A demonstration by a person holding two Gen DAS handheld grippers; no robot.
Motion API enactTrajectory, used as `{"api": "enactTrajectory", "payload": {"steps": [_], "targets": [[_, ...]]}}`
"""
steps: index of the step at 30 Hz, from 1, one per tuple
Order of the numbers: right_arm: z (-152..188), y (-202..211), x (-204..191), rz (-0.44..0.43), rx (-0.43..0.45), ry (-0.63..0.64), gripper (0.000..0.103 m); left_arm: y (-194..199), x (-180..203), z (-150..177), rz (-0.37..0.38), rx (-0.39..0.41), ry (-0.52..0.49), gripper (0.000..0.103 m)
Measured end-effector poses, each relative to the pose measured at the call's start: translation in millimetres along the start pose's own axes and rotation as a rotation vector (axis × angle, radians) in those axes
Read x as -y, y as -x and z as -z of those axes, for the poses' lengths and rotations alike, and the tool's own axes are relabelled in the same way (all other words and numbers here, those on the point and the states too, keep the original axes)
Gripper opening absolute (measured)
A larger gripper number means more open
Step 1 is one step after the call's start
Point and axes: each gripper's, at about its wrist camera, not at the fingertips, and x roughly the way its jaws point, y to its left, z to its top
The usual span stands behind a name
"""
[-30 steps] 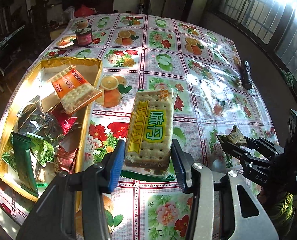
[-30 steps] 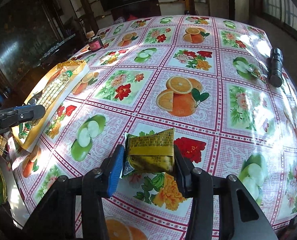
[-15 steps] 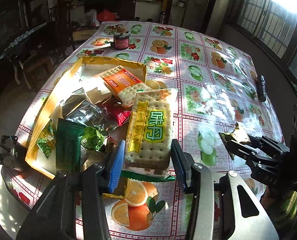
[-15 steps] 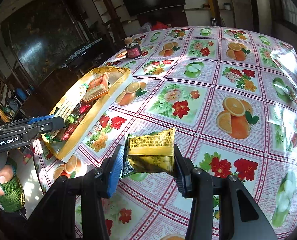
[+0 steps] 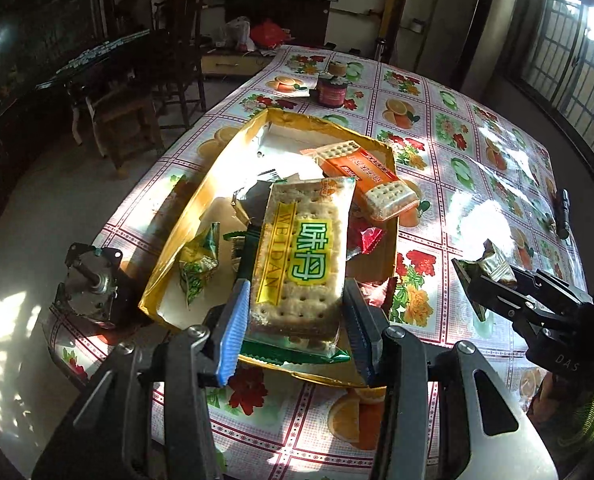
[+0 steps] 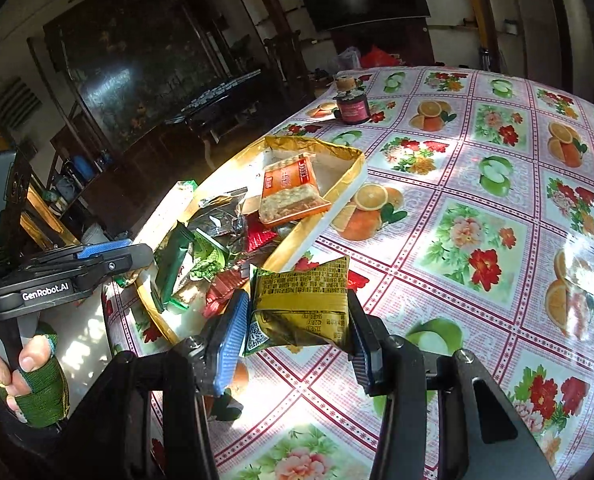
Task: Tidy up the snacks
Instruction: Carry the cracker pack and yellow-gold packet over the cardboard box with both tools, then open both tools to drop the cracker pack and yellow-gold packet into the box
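My left gripper (image 5: 295, 324) is shut on a long cracker pack (image 5: 301, 256) with a yellow and green label, held above the near end of the gold box (image 5: 177, 240). The box holds an orange cracker pack (image 5: 365, 176) and several small green, red and silver wrappers. My right gripper (image 6: 297, 336) is shut on a gold snack pouch (image 6: 303, 304), held above the tablecloth just right of the box (image 6: 345, 196). The left gripper (image 6: 97, 258) shows at the left of the right wrist view, and the right gripper (image 5: 485, 280) at the right of the left wrist view.
A dark red jar (image 5: 332, 90) stands on the floral tablecloth (image 5: 457, 152) beyond the box. A black flashlight (image 5: 563, 214) lies near the right edge. A small motor-like metal part (image 5: 89, 284) sits at the table's left edge. Chairs stand left of the table.
Both grippers have moved left toward the box with their packs. The cracker pack now hangs over the box's near end, and the pouch is close beside the box.
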Motion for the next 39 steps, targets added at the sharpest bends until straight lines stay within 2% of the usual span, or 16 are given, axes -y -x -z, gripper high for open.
{"api": "enactTrajectory", "payload": {"steps": [10, 27, 34, 35, 38, 39], "targets": [[-25, -53, -34, -0.069, -0.029, 0.046, 0.046, -12, -14, 3, -0.041, -0.016, 0.017, 0.047], [-41, -94, -29, -0.058, -0.067, 0.048, 0.047, -38, -20, -2, -0.066, -0.044, 0.026, 0.047], [-44, -105, -24, -0.053, -0.076, 0.043, 0.052, -42, -20, -5, -0.098, -0.04, 0.025, 0.049], [-44, -105, -24, -0.052, -0.078, 0.044, 0.054, -42, -20, -5, -0.102, -0.043, 0.027, 0.052], [-44, -98, -24, -0.051, -0.069, 0.048, 0.06, -41, -21, -5, -0.11, -0.032, 0.029, 0.074], [-43, -96, -24, -0.055, -0.068, 0.047, 0.061, -39, -21, -5, -0.108, -0.025, 0.029, 0.077]]}}
